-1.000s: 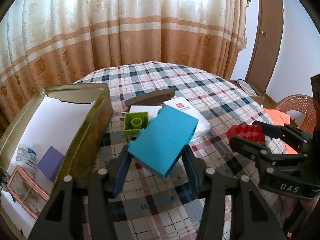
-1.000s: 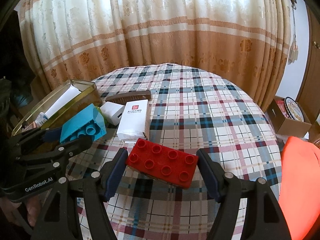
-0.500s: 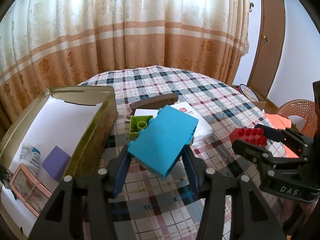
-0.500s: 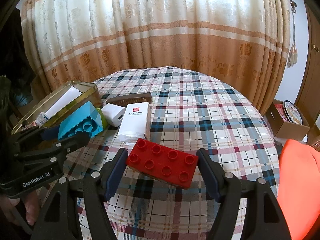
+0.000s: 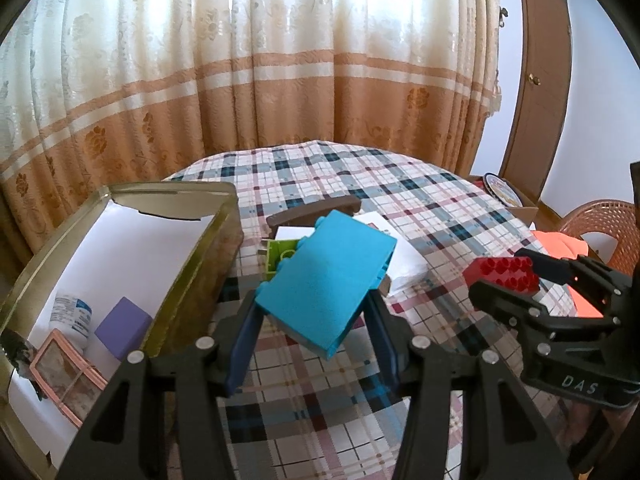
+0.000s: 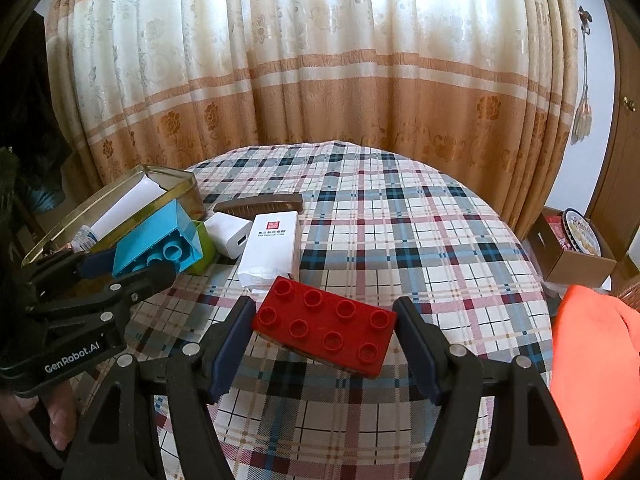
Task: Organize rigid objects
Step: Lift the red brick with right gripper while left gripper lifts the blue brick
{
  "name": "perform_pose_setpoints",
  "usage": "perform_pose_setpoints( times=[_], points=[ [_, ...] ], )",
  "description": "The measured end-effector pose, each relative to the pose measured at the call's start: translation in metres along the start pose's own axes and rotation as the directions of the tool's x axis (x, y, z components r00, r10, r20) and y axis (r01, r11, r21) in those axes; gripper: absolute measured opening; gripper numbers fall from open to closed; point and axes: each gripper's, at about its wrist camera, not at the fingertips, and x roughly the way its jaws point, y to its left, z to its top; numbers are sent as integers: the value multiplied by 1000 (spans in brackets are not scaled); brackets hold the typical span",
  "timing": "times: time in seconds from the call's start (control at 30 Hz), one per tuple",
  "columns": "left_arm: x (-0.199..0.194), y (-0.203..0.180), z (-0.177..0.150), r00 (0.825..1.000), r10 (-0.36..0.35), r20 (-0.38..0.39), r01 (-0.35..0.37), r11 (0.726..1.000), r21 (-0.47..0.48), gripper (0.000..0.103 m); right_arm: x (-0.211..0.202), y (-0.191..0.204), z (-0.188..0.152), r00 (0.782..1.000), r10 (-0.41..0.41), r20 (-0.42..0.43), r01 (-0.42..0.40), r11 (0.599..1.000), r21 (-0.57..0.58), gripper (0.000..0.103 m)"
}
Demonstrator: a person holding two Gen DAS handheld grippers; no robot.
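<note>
The left gripper (image 5: 316, 316) has its fingers clamped on a large turquoise plastic building brick (image 5: 326, 276), held tilted above the plaid-clothed round surface (image 5: 400, 200), beside an open gold metal tin (image 5: 224, 220). The right gripper (image 6: 324, 332) grips a red studded plastic brick (image 6: 326, 330) lengthwise, studs up, above the cloth.

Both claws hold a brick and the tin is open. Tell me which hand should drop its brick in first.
Probably left: its claw holds the blue brick right beside the tin. The right claw, holding the red brick, is farther away.
</note>
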Motion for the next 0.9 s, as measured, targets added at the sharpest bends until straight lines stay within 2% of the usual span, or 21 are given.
perform_pose_setpoints(
  times=[0.67, 0.9],
  points=[
    [-8, 1, 0, 998, 30, 47, -29, 1000, -12, 52, -3, 4, 1, 1000, -11, 14, 11, 1000, -14, 73],
    [-12, 5, 1, 998, 21, 60, -19, 999, -29, 52, -3, 4, 0, 1000, -8, 11, 8, 1000, -8, 73]
  ],
)
